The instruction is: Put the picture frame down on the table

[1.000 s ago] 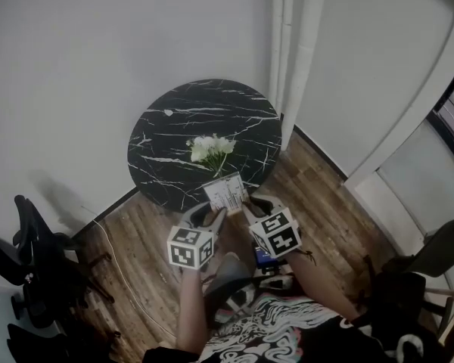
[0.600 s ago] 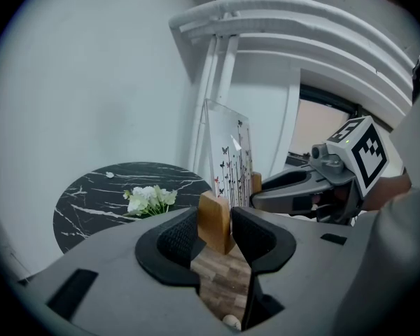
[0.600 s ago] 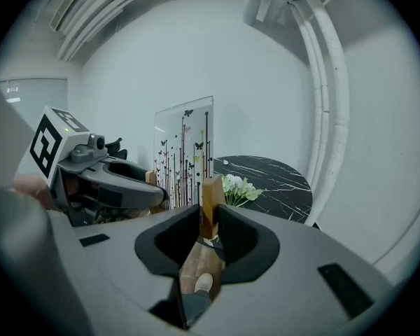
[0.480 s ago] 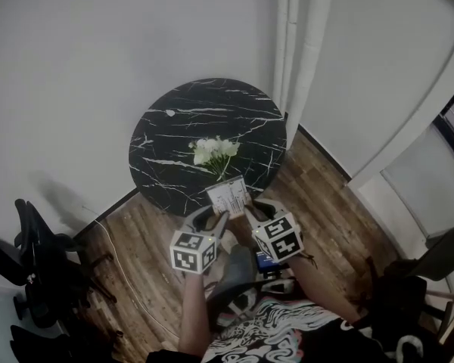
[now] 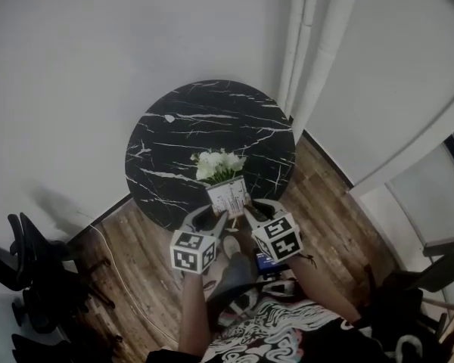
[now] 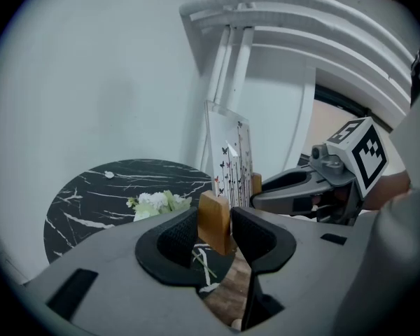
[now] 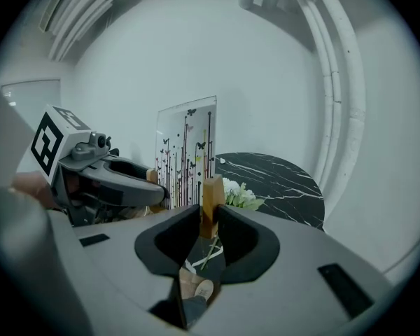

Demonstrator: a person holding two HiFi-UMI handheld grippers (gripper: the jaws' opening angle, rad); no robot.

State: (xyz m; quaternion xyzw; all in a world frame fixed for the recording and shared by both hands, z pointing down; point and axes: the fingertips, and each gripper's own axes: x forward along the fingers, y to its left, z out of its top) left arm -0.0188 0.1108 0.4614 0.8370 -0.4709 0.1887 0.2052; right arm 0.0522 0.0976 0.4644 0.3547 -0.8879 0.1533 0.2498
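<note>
The picture frame [image 5: 228, 197] is a clear panel printed with stems and butterflies, standing on two wooden foot blocks. It hangs upright over the near edge of the round black marble table [image 5: 183, 123]. My left gripper [image 5: 216, 220] is shut on one wooden block [image 6: 214, 219], with the panel [image 6: 230, 156] rising just beyond. My right gripper [image 5: 249, 212] is shut on the other block [image 7: 212, 197], and the panel [image 7: 187, 148] stands to its left. Each gripper shows in the other's view: the right gripper [image 6: 294, 185] and the left gripper [image 7: 136, 187].
White flowers [image 5: 218, 165] lie on the table just beyond the frame, also seen as flowers [image 6: 155, 203] and flowers [image 7: 239, 194]. White pipes [image 5: 312, 48] run up the wall at the right. A black chair [image 5: 30, 274] stands at the left on the wood floor [image 5: 140, 255].
Both grippers, still holding the frame, have come slightly closer to the table and the flowers. The view has shifted a little; the grips are unchanged.
</note>
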